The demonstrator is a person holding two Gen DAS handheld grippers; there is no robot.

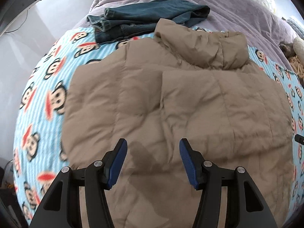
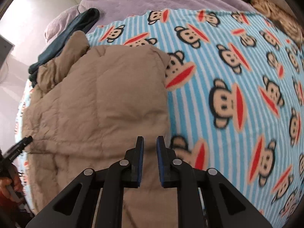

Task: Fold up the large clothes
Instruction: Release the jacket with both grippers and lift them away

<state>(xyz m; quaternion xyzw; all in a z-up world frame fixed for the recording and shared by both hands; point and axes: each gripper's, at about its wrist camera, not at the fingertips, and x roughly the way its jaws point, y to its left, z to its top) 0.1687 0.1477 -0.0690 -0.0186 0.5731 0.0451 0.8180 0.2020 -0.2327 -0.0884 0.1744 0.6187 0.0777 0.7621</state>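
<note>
A tan puffer jacket (image 1: 171, 98) lies flat on the bed, collar at the far end, sleeves folded in. My left gripper (image 1: 153, 146) is open and empty, hovering over the jacket's near part. In the right wrist view the jacket (image 2: 98, 102) fills the left half. My right gripper (image 2: 150, 142) hangs over the jacket's right edge with the jaws a narrow gap apart; tan fabric shows between them, but whether they pinch it is unclear. The left gripper's tip (image 2: 22, 144) shows at the left edge.
A blue striped blanket with monkey faces (image 2: 237, 95) covers the bed. Folded blue jeans (image 1: 144, 19) lie beyond the jacket's collar on a purple duvet (image 1: 237, 11). A plush toy (image 1: 292, 60) sits at the far right. The bed's left edge drops to a pale floor (image 1: 24, 43).
</note>
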